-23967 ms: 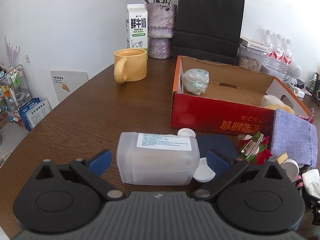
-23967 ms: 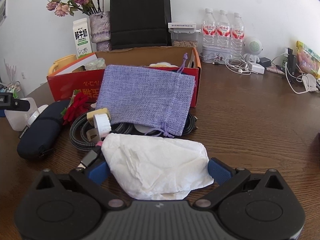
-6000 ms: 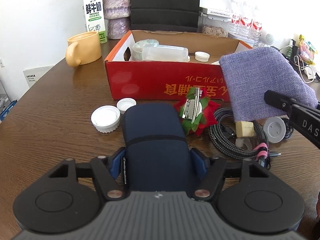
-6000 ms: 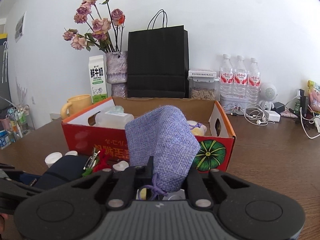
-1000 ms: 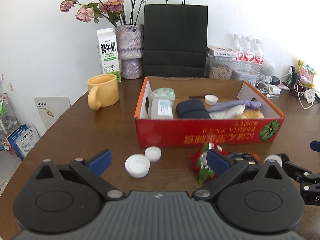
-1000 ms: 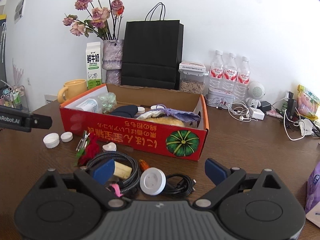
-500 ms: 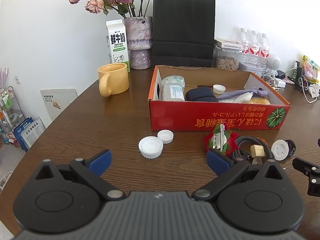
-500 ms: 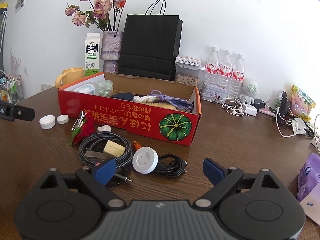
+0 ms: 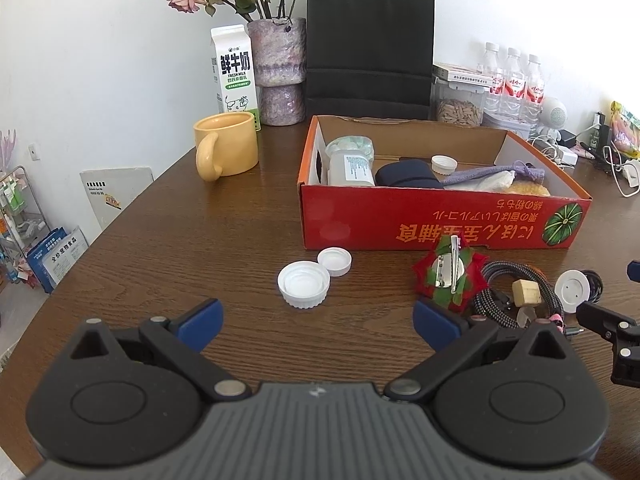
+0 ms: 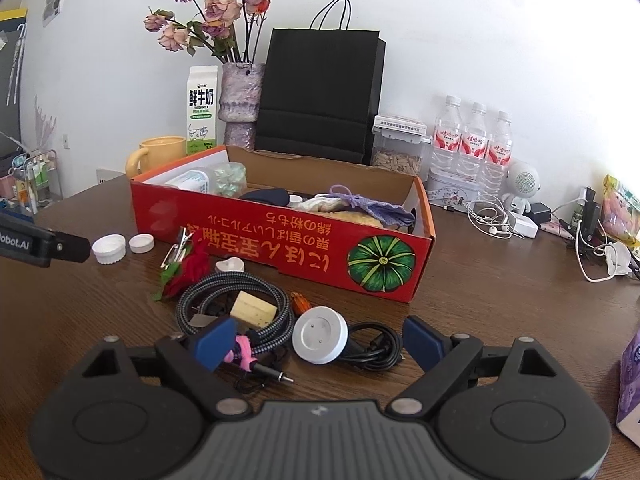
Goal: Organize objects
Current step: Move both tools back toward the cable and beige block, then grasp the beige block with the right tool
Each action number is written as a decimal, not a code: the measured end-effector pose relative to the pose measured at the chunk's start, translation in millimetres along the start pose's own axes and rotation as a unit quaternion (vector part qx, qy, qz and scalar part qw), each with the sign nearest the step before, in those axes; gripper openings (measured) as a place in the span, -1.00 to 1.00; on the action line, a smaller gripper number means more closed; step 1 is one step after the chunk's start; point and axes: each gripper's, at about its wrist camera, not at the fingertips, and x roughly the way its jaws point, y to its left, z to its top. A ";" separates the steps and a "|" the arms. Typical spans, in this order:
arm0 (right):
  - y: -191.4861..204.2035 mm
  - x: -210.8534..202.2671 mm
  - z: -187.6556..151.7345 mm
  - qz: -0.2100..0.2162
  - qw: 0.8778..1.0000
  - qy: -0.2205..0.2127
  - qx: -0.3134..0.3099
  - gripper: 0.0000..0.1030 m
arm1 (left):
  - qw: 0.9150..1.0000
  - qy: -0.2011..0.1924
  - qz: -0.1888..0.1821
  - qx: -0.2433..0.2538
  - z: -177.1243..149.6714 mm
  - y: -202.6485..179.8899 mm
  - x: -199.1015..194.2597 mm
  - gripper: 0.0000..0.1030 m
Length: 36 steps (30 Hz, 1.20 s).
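Note:
My left gripper [image 9: 318,320] is open and empty, low over the brown table; two white caps [image 9: 304,284] lie just ahead of it. The red cardboard box [image 9: 440,224] behind them holds a clear bottle [image 9: 350,166], a dark case [image 9: 408,174] and a purple pouch [image 9: 480,172]. A red flower clip [image 9: 448,276] lies before the box. My right gripper [image 10: 318,340] is closing; a white round puck [image 10: 319,340] with a black cord sits between its jaws, and the pads are clear of it. A braided cable coil [image 10: 240,300] with a yellowish block [image 10: 254,309] lies by the left fingertip.
A yellow mug [image 9: 226,150], milk carton [image 9: 236,72], flower vase [image 9: 278,72] and black paper bag [image 9: 370,44] stand behind the box. Water bottles [image 10: 472,148], a seed jar [image 10: 398,148] and earphone wires [image 10: 492,218] are at the back right. A purple pack [image 10: 632,380] sits at the right edge.
The right gripper's jaws have narrowed a little around the white puck. The left view has shifted slightly, so the caps sit more centred ahead. Nothing was picked up or let go.

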 end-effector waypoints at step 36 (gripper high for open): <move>22.6 58.6 14.8 0.079 0.997 0.012 0.011 -0.35 | 0.998 0.044 0.024 -0.043 -5.0 39.2 68.8 1.00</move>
